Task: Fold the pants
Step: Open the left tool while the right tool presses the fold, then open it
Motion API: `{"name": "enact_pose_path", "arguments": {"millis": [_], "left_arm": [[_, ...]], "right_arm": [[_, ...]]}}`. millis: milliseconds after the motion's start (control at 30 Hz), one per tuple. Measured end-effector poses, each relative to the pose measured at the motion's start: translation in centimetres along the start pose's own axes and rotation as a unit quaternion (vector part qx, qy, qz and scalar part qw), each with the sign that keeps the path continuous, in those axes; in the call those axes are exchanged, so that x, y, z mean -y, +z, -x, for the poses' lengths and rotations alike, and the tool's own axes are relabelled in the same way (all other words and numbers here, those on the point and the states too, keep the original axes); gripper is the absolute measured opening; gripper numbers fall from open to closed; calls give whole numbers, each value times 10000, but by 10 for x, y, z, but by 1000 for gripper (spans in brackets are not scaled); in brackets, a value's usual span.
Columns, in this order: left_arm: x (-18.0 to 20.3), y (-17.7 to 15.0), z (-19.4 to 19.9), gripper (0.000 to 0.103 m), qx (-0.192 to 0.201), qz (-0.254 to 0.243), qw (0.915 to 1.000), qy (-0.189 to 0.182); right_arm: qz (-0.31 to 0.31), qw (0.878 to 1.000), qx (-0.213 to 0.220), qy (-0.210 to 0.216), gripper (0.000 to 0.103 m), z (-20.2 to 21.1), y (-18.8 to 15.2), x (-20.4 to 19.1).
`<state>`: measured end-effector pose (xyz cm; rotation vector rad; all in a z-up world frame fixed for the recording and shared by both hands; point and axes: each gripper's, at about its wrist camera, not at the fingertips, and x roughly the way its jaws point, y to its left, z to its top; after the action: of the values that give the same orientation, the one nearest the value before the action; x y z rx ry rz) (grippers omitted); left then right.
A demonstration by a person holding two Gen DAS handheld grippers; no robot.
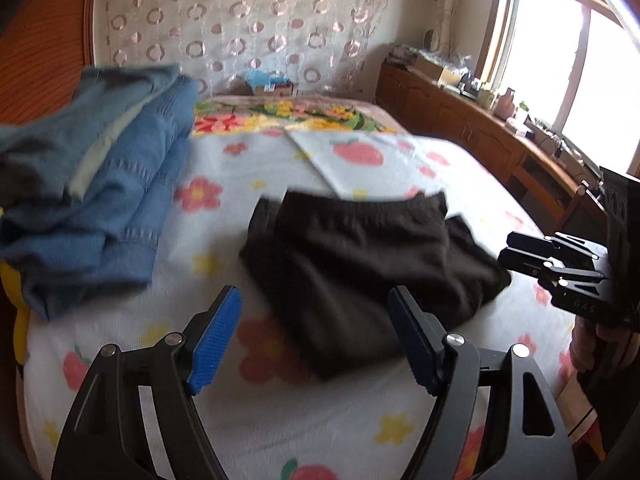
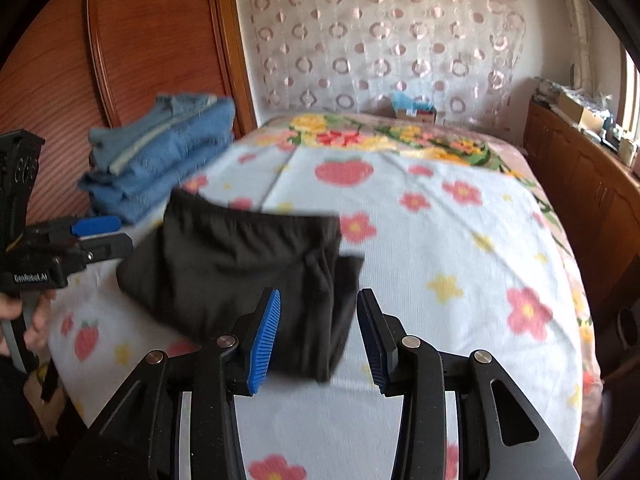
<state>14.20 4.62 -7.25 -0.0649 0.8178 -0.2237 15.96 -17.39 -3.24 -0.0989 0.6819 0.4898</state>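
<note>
Your left gripper (image 1: 314,334) hangs with its jaws wide apart and nothing between them, just short of the near edge of the black pants (image 1: 360,264). Your right gripper (image 2: 318,338) has its jaws partly parted, the pads clear of the cloth at the pants' near right corner. The pants lie folded into a compact bundle on the flowered bed sheet (image 2: 460,240). Farther back on the left sits a stack of folded blue jeans (image 1: 120,200), by the wooden headboard (image 2: 152,40).

Both wrist views, seemingly close, downward over bed (image 1: 280,420).
</note>
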Motion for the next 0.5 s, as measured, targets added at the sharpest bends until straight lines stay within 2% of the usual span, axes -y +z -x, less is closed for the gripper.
{"name": "enact_pose_path", "arguments": {"millis": [67,167,200,267,300,333,367,433,500], "left_arm": [[-1,-7,-3,76,-81,-10,10000,-18],[0,-14,-9,67,-227,-52,9997,-116],[1,-15,-9,62,-229,-61,9996,-145],[4,-16,-9,60,-213,-89,9994,-244],[7,-15,-9,54,-210,-110,9993,-295],[8,-15,-9,53,-208,-132,9991,-333],[10,-14,-9,53,-195,-155,9991,-347],[12,-13,-8,47,-160,-175,9992,-329],[12,-11,-4,47,-132,-137,9993,-322]], "right_arm": [[-20,9999,-130,46,41,-4,-4,3],[-128,9993,-312,166,41,-11,-3,8],[-169,9990,-348,225,36,-12,-1,9],[-220,9983,-411,359,29,-14,-2,12],[-215,9981,-429,390,17,-14,-1,12],[-164,9982,-412,413,6,-12,-1,10],[-115,9987,-304,390,5,-8,0,10],[-72,9997,40,251,4,3,3,10],[-111,9993,345,61,4,20,5,13]]}}
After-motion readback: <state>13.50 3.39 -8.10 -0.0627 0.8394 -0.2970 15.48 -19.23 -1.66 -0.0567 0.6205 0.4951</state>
